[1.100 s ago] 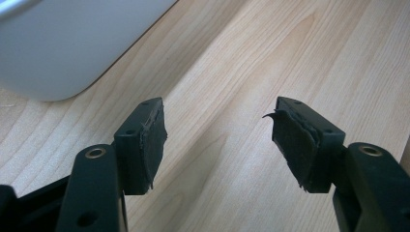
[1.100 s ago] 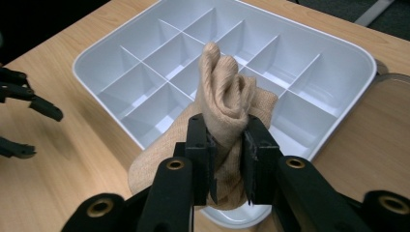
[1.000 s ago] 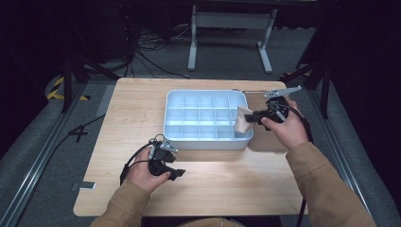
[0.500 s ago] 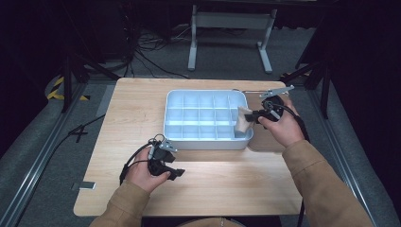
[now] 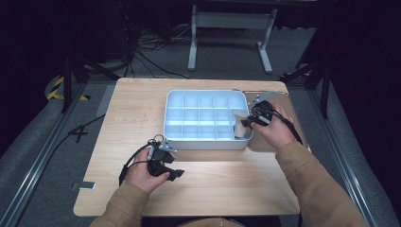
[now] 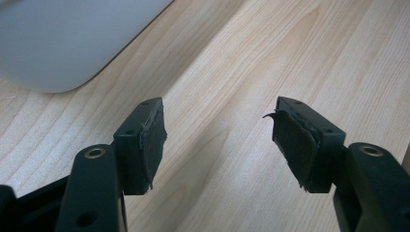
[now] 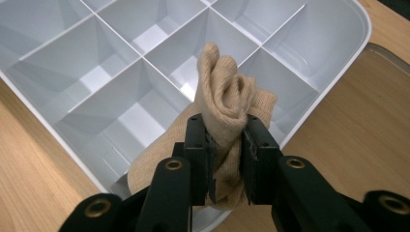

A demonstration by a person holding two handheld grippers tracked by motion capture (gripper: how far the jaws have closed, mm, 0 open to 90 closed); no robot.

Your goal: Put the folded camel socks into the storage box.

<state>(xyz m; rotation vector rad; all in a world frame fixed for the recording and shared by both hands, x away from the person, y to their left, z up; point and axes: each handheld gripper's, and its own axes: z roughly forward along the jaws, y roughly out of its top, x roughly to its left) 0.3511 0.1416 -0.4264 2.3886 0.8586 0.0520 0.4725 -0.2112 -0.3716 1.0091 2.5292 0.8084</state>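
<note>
One beige sock (image 7: 227, 104), bunched, pinched between the jaws of the right gripper (image 7: 226, 154) over the near-right corner compartment of one white divided tray (image 5: 172, 118). Left gripper (image 6: 220, 140) rests on the wooden table (image 5: 227, 184) in front of the tray, jaws apart, nothing between. Two grippers, one tray, one sock.

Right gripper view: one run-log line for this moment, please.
right claw: shut on beige sock | over white divided tray, corner compartment | left claw: open, above table
</note>
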